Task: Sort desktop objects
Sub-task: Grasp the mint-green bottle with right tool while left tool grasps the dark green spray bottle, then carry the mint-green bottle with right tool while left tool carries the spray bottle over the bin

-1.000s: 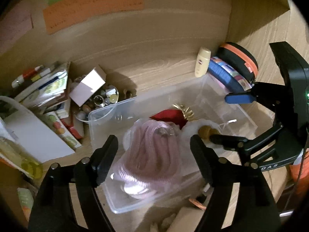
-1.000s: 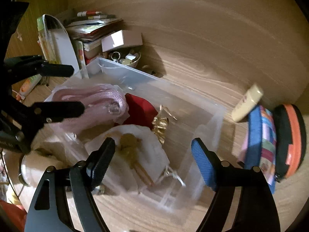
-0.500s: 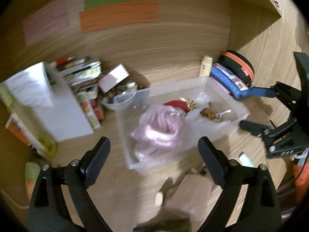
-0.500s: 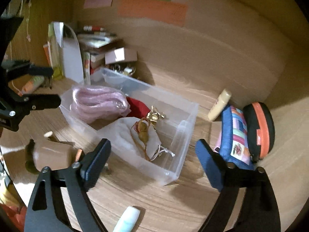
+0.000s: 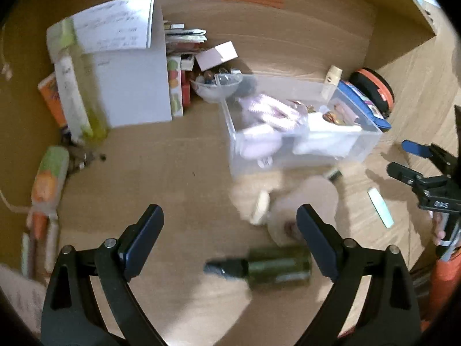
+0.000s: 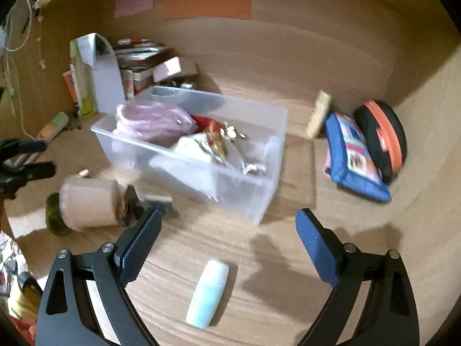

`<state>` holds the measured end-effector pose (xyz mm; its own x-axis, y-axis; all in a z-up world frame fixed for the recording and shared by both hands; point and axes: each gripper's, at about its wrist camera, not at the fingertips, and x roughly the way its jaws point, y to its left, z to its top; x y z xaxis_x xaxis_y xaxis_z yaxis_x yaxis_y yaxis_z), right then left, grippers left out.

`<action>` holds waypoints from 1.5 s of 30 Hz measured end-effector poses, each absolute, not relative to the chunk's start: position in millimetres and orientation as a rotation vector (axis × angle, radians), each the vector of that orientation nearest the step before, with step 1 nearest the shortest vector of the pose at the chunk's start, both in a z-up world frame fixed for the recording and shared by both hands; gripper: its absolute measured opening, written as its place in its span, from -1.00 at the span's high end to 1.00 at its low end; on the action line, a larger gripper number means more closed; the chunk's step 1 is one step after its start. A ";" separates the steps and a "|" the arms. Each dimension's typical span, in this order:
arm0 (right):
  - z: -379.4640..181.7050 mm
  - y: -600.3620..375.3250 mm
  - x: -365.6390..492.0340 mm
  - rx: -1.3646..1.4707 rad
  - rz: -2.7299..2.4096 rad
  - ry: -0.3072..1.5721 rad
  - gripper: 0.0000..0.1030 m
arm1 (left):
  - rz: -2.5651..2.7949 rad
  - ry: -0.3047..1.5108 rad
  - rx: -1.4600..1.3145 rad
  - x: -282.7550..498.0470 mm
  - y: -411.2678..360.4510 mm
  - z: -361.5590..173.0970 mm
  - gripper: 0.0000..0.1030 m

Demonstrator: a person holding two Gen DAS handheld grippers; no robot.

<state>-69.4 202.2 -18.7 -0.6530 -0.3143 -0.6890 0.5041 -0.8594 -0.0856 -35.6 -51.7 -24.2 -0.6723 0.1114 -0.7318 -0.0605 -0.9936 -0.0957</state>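
A clear plastic bin [image 5: 302, 147] [image 6: 259, 190] stands on the wooden desk and holds a bagged pink coil [image 6: 152, 121] and a white bag with a gold ornament [image 6: 219, 141]. In front of the bin lie a beige roll [image 6: 89, 201] and a dark green bottle [image 5: 276, 265]. My left gripper [image 5: 230, 222] hangs open over the bare desk, left of the bottle. My right gripper [image 6: 229, 225] has its jaws opening, and nothing is between the pads. A pale blue tube [image 6: 207, 297] lies flat on the desk under it.
A white folder [image 5: 129, 86], stacked books and a bowl of trinkets [image 5: 213, 86] crowd the back left corner. A blue pouch [image 6: 354, 155], a black and orange case [image 6: 383, 141] and a cream tube [image 6: 318, 114] lean at the right wall. Snack packets [image 5: 49, 178] lie at the left.
Both grippers have pulled back from the bin and opened wider. The pink coil and the white bag now rest inside it. The bottle, roll and pale tube have come into view.
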 end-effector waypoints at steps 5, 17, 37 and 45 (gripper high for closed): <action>-37.5 219.6 -55.7 1.011 -2.478 0.226 -0.81 | 2.794 -0.100 -1.230 -14.0 -38.8 -38.5 -0.83; -70.5 223.9 -43.4 1.106 -2.465 0.192 -0.78 | 2.750 -0.200 -1.281 -11.5 -27.7 -73.7 -0.83; -83.7 208.5 -40.8 1.113 -2.439 0.300 0.18 | 2.745 -0.281 -1.216 -19.4 -30.7 -78.4 -0.16; -81.7 212.7 -45.1 1.114 -2.457 0.252 0.56 | 2.771 -0.321 -1.183 -14.8 -37.9 -75.5 -0.15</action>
